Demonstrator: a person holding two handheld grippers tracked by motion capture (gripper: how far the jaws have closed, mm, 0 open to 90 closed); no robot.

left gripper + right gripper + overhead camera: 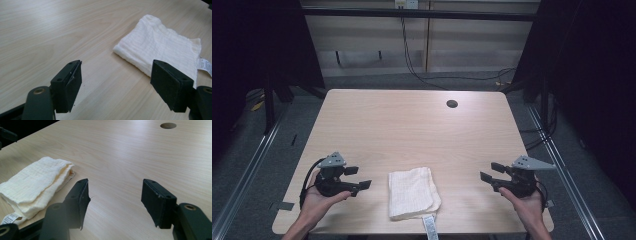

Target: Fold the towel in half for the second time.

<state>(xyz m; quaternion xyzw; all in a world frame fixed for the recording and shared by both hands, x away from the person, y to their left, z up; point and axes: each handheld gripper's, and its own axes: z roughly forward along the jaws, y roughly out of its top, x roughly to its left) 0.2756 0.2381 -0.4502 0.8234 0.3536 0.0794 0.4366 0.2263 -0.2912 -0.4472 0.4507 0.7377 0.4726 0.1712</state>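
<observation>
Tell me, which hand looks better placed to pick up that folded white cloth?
Probably the left. Its tongs stand open, a bit closer to the cloth than the right tongs, also open; the gap is small, so either might do.

Folded cloth [413, 193] on table [412, 130] — near edge, between left gripper [360, 178] and right gripper [490, 172]

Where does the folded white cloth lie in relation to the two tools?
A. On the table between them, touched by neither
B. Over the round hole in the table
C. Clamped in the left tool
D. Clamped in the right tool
A: the folded white cloth lies flat on the light wooden table, between the left tool and the right tool, both with jaws open and apart from it.
</observation>
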